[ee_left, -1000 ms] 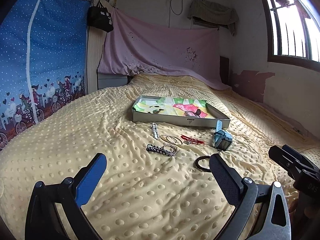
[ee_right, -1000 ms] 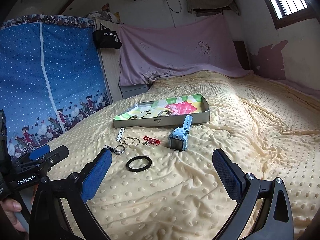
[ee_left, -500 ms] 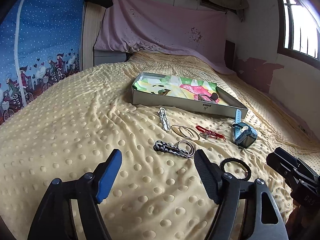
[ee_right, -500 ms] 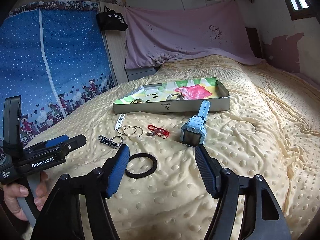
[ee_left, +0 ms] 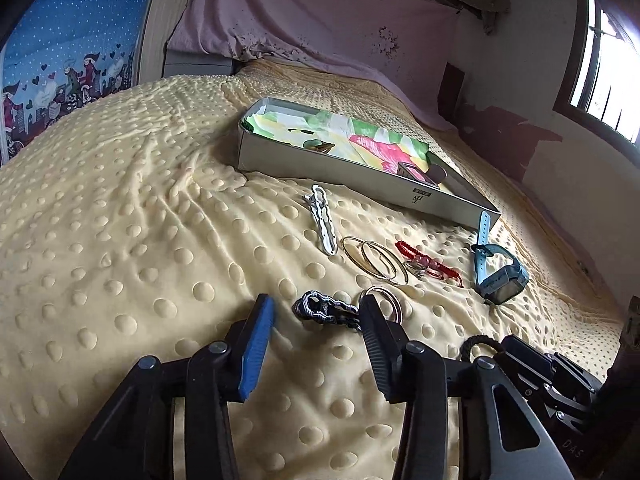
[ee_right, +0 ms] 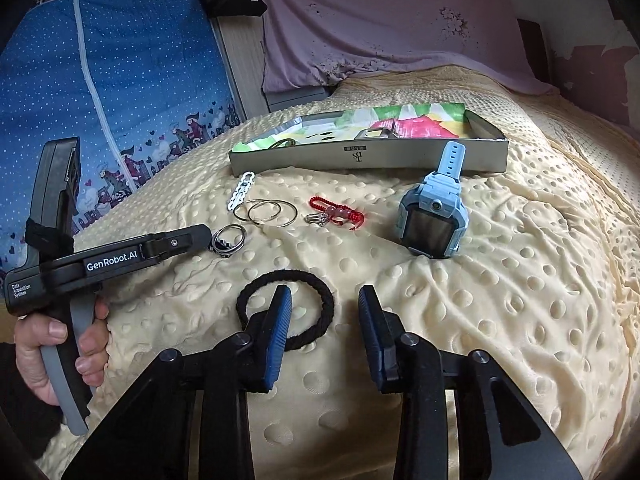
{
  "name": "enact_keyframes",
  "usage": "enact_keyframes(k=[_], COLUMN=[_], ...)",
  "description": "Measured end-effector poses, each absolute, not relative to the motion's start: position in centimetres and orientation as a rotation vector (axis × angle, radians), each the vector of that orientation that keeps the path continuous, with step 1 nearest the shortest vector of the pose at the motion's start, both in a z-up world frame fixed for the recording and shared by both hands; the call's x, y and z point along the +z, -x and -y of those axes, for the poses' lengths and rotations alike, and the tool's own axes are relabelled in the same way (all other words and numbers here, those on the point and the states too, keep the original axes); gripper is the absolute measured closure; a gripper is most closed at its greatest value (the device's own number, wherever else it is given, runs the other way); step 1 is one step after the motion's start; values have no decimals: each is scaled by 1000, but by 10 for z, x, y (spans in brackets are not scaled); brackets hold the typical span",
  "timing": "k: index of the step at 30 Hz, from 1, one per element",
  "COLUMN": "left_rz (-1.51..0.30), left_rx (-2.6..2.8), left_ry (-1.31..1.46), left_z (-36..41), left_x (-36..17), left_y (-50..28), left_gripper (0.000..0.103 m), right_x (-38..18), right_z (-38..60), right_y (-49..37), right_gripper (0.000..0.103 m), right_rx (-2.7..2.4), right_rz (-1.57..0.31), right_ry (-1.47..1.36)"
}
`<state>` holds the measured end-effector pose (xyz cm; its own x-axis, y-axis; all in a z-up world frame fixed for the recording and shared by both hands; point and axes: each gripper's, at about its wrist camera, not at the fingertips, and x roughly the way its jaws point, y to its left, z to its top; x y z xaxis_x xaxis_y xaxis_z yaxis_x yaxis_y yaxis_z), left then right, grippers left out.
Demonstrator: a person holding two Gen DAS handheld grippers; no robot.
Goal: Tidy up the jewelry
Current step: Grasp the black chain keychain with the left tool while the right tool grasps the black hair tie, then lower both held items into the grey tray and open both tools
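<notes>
Two grippers were brought down over jewelry laid out on the bed [ee_right: 520, 300], with most pieces not yet boxed.

From left to right, the left gripper [ee_left: 316, 322] was seen with jaws just narrowed but apart, straddling the braided keychain [ee_left: 324, 312]; the right gripper [ee_right: 324, 308] likewise closing, unclamped, at the black hair tie [ee_right: 288, 308]. Farther off, a white clip [ee_right: 240, 192], gold hoops [ee_right: 266, 212], a red bracelet [ee_right: 336, 212] and a blue watch [ee_right: 432, 224] were left outside the box [ee_right: 368, 156], where a few pieces already lay.
</notes>
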<state>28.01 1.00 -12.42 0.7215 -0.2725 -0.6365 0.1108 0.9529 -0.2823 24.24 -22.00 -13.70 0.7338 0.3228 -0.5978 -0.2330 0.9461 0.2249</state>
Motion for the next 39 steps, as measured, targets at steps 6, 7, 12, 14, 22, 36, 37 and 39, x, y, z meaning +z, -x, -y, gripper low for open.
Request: enact_keyframes(k=[6,7,12,14,22,36,37,39], left_rz=[-737,-734,-715,-701,-639,-548,-536,-521], left_rx=[-242,-252,-291,-301,-297,-273,-273,-268], left_ry=[296,301,331,339,335,359,360,362], left_z=[-15,-16,-18,-19,-20,-23,-23,-22], left_x=[-128,-128,-126,-123,-106,-69,-66,-61], left_y=[-284,-283,-279,-275,-245,-251,-258,-275], left_gripper=[81,82,87,88,89,89,89,89], right_x=[-141,-141,-140,-140,-126,-95,-90,-82], right_z=[215,213,213,212,219,228,228,227], right_y=[-247,-247,-247,-246,-232,-245,-252,-268], right_gripper=[77,78,92,97,98,98,98,98], right_rx=[329,330,336,334,341,286,279,251], right_rz=[-700,-701,-700,-696,-619,-504,-489,-468], right_ry=[-139,-137,-135,-137,-157,-204,-213,-213])
